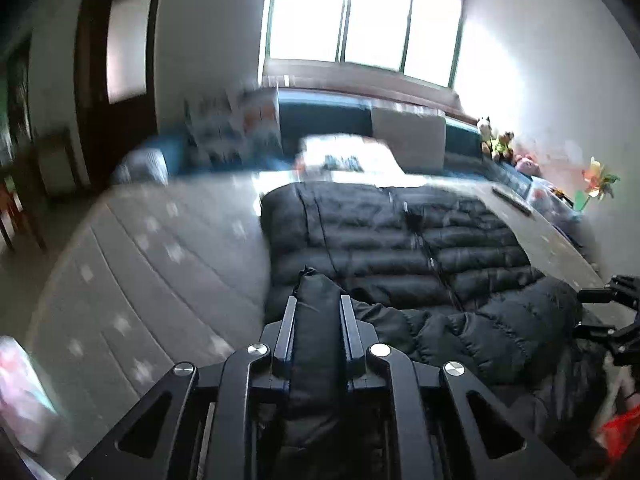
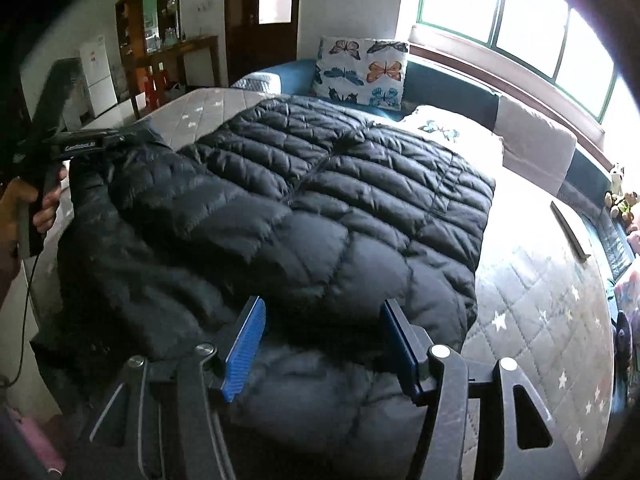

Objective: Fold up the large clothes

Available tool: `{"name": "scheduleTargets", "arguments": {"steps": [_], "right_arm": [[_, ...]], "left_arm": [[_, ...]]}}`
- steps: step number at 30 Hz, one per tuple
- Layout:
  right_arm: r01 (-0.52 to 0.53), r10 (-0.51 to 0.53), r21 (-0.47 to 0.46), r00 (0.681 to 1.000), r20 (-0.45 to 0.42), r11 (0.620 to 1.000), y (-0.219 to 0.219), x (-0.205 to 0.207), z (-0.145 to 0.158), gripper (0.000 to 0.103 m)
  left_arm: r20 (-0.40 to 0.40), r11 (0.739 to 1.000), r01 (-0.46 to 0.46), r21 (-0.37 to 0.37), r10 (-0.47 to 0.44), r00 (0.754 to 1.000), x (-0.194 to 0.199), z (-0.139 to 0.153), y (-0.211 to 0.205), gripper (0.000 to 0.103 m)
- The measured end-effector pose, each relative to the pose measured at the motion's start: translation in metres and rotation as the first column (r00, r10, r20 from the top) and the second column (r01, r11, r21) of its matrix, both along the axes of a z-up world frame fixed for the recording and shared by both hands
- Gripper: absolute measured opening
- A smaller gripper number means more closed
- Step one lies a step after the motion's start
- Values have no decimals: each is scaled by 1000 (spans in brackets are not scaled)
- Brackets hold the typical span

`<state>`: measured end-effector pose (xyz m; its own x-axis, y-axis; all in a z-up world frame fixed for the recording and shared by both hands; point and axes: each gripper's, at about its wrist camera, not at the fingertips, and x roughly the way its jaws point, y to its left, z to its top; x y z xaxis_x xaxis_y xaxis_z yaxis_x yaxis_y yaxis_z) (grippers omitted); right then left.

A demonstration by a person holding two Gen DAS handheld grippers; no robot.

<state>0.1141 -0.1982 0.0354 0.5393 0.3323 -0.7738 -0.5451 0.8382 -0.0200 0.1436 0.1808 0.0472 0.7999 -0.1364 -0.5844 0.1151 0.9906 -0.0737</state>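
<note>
A black puffer jacket (image 1: 400,240) lies spread, zip side up, on a grey quilted mattress (image 1: 160,260). My left gripper (image 1: 318,304) is shut on a raised fold of the jacket's near edge, and the fabric bunches up between its fingers. In the right wrist view the jacket (image 2: 320,200) fills the middle. The left gripper (image 2: 116,136), held by a hand (image 2: 44,200), pinches its far left edge and lifts it. My right gripper (image 2: 322,320) hangs over the jacket's near part. Its blue pads (image 2: 244,344) stand wide apart with their faces bare.
A butterfly pillow (image 2: 360,72) and a folded white quilt (image 2: 452,132) lie at the bed's far end under the window. A dark flat bar (image 2: 570,232) rests on the mattress's right side. Soft toys (image 2: 620,196) line the right wall. A wooden shelf (image 2: 160,40) stands far left.
</note>
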Motion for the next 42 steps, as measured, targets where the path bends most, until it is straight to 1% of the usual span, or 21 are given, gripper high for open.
{"name": "scheduleTargets", "arguments": {"steps": [2, 5, 6, 9, 11, 12, 15, 17, 19, 20, 21, 22, 23, 24, 25, 28, 31, 33, 35, 38, 42], "right_arm": [[-1, 1, 12, 1000, 10, 1000, 4, 4, 3, 65], [10, -10, 13, 1000, -8, 1000, 12, 13, -10, 67], [19, -19, 6, 999, -34, 1000, 14, 18, -21, 74], [42, -40, 31, 997, -65, 999, 14, 28, -49, 76], [50, -47, 26, 996, -75, 998, 15, 30, -48, 76], [44, -44, -1, 996, -73, 999, 18, 29, -46, 76], [31, -36, -76, 998, -60, 997, 26, 24, -32, 76], [12, -15, -70, 999, -49, 997, 28, 18, -20, 76], [-10, 8, -40, 1000, -29, 999, 33, 9, -2, 76], [-25, 25, -21, 999, -28, 999, 37, 6, 3, 76], [-44, 44, 2, 999, -31, 999, 42, 4, 8, 76], [-57, 58, 20, 998, -36, 998, 47, 4, 10, 76], [-76, 78, 41, 996, -47, 996, 55, 3, 11, 76], [-97, 100, 51, 993, -67, 994, 64, 4, 8, 76], [-108, 112, 56, 990, -80, 993, 71, 4, 5, 76], [-131, 135, 41, 982, -130, 991, 97, 10, -15, 76], [-121, 121, 9, 982, -143, 993, 111, 16, -33, 77], [-119, 118, 3, 981, -154, 993, 113, 21, -37, 79], [-115, 116, 11, 980, -163, 993, 113, 24, -38, 79], [-130, 128, 3, 979, -158, 992, 113, 24, -39, 79], [-131, 127, -16, 980, -153, 991, 116, 22, -43, 80]], "left_arm": [[23, 1000, -14, 15, 14, 1000, 0, 0, -1, 18], [-14, 997, -46, 66, 47, 999, 11, -22, 1, 18], [-41, 996, -52, 66, 55, 998, 15, -35, 1, 18], [-66, 997, -67, 31, 69, 995, 21, -53, 6, 24], [-78, 997, -76, 15, 77, 994, 23, -51, 9, 27], [-81, 997, -77, 9, 78, 994, 24, -50, 10, 27], [-101, 997, -76, 2, 76, 992, 14, -40, 13, 28], [-87, 997, -80, -9, 79, 993, 2, -24, 13, 31], [-41, 996, -86, 12, 86, 995, -18, -1, 12, 31], [-18, 996, -82, 16, 83, 996, -28, 9, 14, 36], [10, 996, -83, 17, 82, 997, -35, 18, 13, 50], [33, 997, -81, 4, 80, 996, -43, 27, 10, 57], [48, 998, -59, -20, 60, 997, -49, 33, 8, 60], [54, 998, 8, -63, -4, 999, -56, 38, 1, 60], [48, 995, 57, -82, -53, 997, -60, 39, -7, 60], [18, 983, 157, -90, -156, 988, -65, 28, -28, 60], [-43, 977, 209, -50, -212, 976, -56, 3, -46, 60], [-98, 979, 201, -24, -202, 974, -47, -17, -50, 60], [-123, 982, 188, -35, -191, 974, -42, -33, -47, 60], [-135, 983, 175, -53, -181, 974, -38, -47, -45, 60], [-132, 985, 169, -31, -172, 976, -35, -53, -47, 60]]}}
